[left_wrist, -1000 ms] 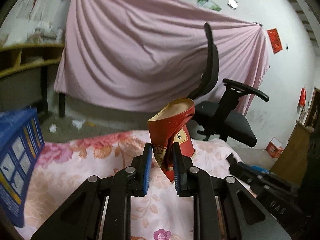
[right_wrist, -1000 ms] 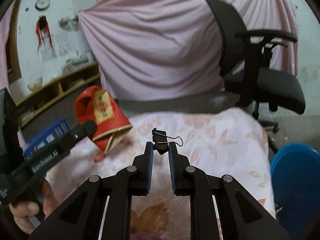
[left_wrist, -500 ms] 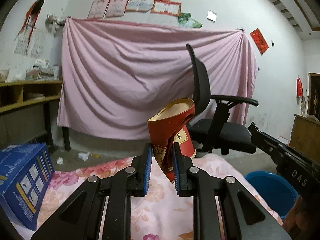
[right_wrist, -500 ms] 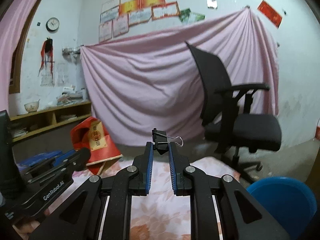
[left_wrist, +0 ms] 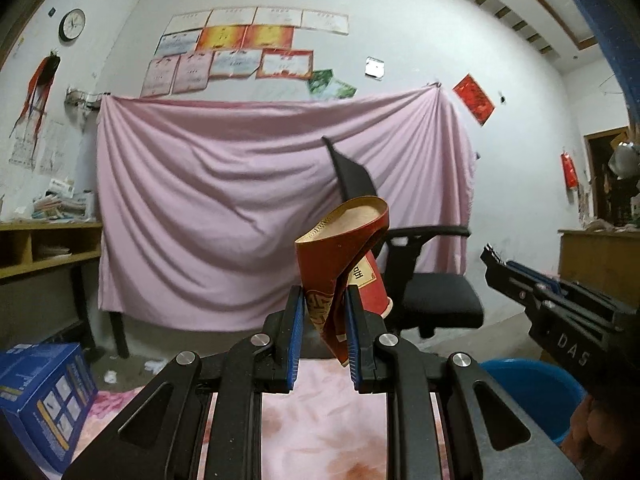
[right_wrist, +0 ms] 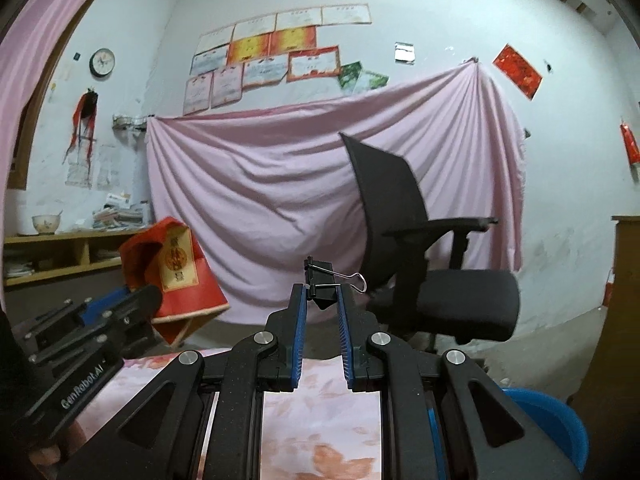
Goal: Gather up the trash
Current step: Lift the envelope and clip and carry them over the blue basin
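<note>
- We are in the carry step: both pieces of trash are off the flowered cloth (left_wrist: 320, 432) and held up at a level aim.
- Our left gripper (left_wrist: 322, 322) is clamped narrow on the crushed red paper cup (left_wrist: 340, 276), which stands up between the blue pads at 12 o'clock in the left wrist view.
- Our right gripper (right_wrist: 322, 312) is closed tight on the black binder clip (right_wrist: 320, 286); its wire handle sticks out toward 2 o'clock.
- The blue bin (left_wrist: 532, 388) sits low at 4 o'clock in the left view, and at 4 to 5 o'clock (right_wrist: 560, 424) in the right.
- Next, we judge, both hands swing right and down until each piece hangs over the bin's rim, then let go.
- The office chair (right_wrist: 448, 292) stands beyond the bin, so the far side is tight; the near side looks open.
- The right gripper is at 3 to 4 o'clock in the left view, near that path, so we keep the two apart.
</note>
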Demonstrator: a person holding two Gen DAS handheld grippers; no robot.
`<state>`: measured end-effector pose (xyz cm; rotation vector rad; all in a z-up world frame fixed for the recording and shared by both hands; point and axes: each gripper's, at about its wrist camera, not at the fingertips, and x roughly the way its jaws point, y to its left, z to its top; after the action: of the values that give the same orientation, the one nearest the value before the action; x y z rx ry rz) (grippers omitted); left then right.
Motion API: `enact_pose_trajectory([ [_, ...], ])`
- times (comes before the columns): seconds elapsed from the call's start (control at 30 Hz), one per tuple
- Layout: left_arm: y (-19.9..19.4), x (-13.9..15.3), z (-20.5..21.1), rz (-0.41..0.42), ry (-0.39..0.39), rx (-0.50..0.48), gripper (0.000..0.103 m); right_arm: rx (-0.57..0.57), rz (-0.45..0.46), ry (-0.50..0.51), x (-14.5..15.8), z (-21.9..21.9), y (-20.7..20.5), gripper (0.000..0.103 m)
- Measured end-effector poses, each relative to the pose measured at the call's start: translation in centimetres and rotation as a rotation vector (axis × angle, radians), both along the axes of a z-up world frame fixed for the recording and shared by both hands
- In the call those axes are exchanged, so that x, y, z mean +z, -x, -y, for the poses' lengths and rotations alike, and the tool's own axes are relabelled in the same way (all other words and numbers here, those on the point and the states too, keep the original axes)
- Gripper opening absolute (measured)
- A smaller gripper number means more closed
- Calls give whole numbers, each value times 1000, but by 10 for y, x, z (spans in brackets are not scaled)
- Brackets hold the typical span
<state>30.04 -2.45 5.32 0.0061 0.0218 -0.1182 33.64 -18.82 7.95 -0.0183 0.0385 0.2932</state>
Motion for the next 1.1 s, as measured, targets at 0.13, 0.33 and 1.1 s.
enact_pose_trajectory([
  [0.13, 4, 8, 26, 30, -33, -31, 16, -40, 31, 3, 5, 23, 8, 13],
  [0.33, -1, 12, 68, 27, -41, -83, 16, -106, 35, -23, 9, 63, 12, 13],
  [1.1, -40, -3, 201, -160, -102, -241, 17, -257, -189, -144, -11, 171, 3, 13],
])
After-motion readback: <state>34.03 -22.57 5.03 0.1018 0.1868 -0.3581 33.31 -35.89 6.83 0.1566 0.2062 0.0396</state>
